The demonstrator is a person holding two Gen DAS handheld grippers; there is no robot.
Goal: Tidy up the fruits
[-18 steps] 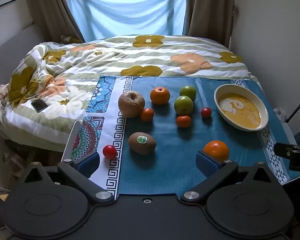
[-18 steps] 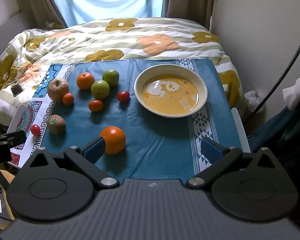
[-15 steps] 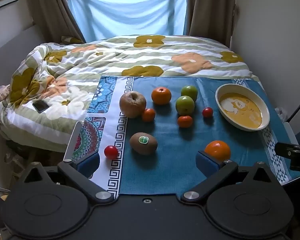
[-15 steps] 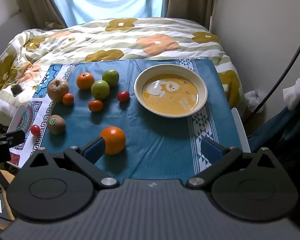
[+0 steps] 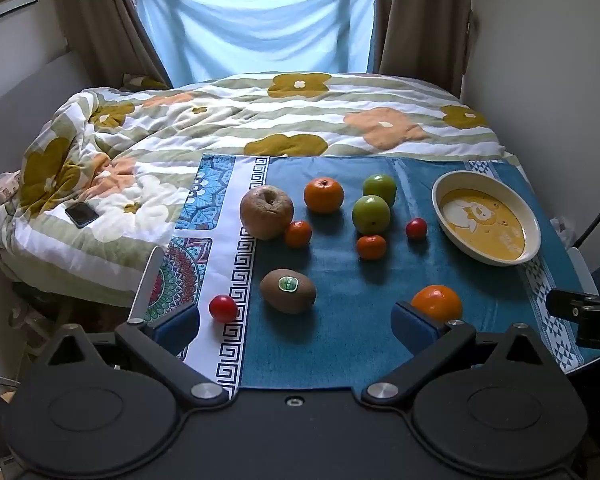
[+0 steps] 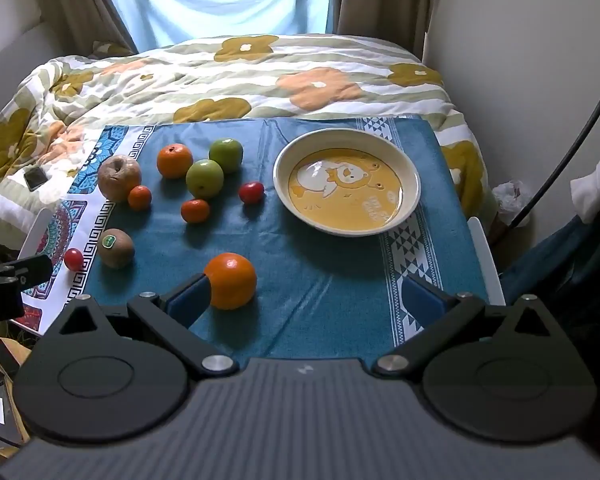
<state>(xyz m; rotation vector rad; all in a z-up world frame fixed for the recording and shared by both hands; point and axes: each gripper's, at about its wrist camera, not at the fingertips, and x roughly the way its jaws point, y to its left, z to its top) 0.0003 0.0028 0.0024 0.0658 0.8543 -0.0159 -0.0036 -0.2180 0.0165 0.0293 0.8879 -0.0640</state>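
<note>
Fruits lie loose on a blue cloth (image 5: 340, 344) (image 6: 312, 280): a brown apple (image 5: 266, 211), an orange (image 5: 323, 195), two green fruits (image 5: 371, 214), small tangerines (image 5: 371, 247), cherry tomatoes (image 5: 223, 308), a kiwi (image 5: 287, 290) (image 6: 115, 247) and a near orange (image 5: 437, 303) (image 6: 230, 281). An empty yellow bowl (image 5: 530, 216) (image 6: 414, 176) stands at the right. My left gripper (image 5: 296, 328) is open above the near edge, the kiwi just ahead between its fingers. My right gripper (image 6: 306, 302) is open, the near orange beside its left finger.
A flowered quilt (image 5: 300, 120) covers the bed behind the cloth, with a phone (image 5: 81, 214) on it at the left. A wall runs along the right. A black cable (image 6: 564, 160) hangs at the right edge.
Both grippers have barely shifted; the left view has drifted very slightly. Nothing on the cloth has moved.
</note>
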